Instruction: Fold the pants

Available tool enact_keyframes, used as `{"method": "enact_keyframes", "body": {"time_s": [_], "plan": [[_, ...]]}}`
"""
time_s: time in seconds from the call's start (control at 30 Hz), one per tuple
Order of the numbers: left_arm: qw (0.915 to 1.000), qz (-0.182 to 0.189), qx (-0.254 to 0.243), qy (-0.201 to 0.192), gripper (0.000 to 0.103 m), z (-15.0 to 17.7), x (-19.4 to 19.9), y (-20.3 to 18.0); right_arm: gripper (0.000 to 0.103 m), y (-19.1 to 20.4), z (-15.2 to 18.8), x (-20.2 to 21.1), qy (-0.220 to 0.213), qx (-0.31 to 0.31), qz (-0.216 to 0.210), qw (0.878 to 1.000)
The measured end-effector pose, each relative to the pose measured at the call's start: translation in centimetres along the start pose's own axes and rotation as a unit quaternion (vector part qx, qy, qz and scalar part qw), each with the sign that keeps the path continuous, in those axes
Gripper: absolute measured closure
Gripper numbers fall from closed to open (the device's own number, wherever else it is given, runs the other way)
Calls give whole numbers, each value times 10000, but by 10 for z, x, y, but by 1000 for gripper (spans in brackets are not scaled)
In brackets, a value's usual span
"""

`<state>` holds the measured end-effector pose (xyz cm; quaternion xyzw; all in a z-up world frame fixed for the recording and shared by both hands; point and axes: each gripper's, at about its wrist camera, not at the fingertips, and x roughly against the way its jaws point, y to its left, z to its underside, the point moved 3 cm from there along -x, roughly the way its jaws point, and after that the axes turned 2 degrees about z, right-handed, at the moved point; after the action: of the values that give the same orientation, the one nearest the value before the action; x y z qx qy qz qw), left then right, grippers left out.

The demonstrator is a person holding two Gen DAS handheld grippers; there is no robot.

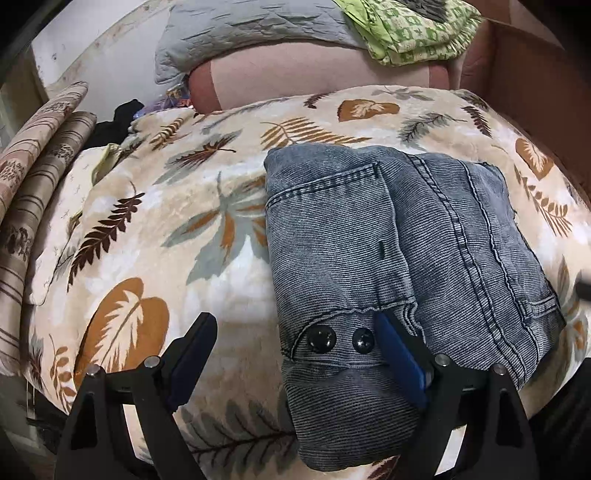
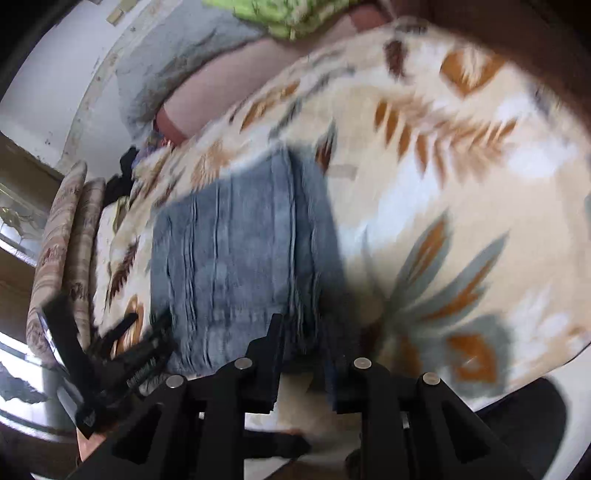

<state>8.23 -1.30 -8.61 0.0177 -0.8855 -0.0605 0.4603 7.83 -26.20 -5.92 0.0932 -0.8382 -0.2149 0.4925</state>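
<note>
Pants (image 1: 388, 236) lie folded on the bed (image 1: 147, 229): thick, floppy denim, best grabbed at the waistband. Left tool (image 1: 295, 332) gapes wide; right tool (image 2: 301, 332) nearly closed, nothing visibly pinched.

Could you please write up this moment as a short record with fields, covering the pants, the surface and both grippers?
pants: grey-blue jeans, folded into a compact bundle, two dark buttons showing at the near end
surface: leaf-print blanket
left gripper: open, one pad beside the buttons
right gripper: jaws narrow, at the bundle's near edge; grip unclear through blur
background: green patterned cloth
</note>
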Motion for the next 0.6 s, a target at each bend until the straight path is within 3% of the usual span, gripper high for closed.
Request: {"method": "enact_keyframes", "body": {"time_s": [0.03, 0.1, 0.13, 0.17, 0.2, 0.3, 0.33, 0.37, 0.4, 0.43, 0.47, 0.5, 0.6], "plan": [[10000, -11, -43, -11, 15, 0, 0, -1, 78, 6, -10, 5, -98, 19, -99, 9999], [10000, -68, -54, -46, 15, 0, 0, -3, 60, 28, -31, 10, -195, 122, -369, 9991], [9999, -97, -56, -71, 15, 1, 0, -3, 52, 43, -41, 8, -207, 195, -678, 9973], [9999, -105, -52, -84, 15, 1, 0, -3, 37, 56, -49, 3, -186, 235, -976, 9948], [9999, -97, -36, -94, 15, 2, 0, -3, 33, 66, -58, -6, -114, 194, -1313, 9911], [9999, -60, -32, -121, 15, 4, 1, -2, 34, 80, -82, -54, 367, -48, -1880, 9815], [9999, -40, -28, -120, 15, 4, 1, -2, 33, 77, -87, -70, 436, -65, -1851, 9817], [9999, -6, -17, -116, 15, 4, 2, -1, 34, 68, -87, -91, 574, -96, -1584, 9857], [9999, 69, 0, -117, 15, 3, 3, 0, 34, 51, -81, -116, 899, -209, -994, 9908], [9995, 278, 38, -124, 15, 2, 6, 3, 43, 31, -72, -136, 1112, -462, -701, 9902], [9986, 478, 127, -174, 15, 0, 13, 9, 57, 26, -72, -133, 966, -471, -773, 9912], [9978, 522, 282, -287, 15, -2, 21, 18, 61, 25, -70, -126, 918, -430, -846, 9913], [9918, 497, 946, -697, 15, -11, 40, 43, 65, 31, -64, -118, 861, 36, -423, 9954]]}}
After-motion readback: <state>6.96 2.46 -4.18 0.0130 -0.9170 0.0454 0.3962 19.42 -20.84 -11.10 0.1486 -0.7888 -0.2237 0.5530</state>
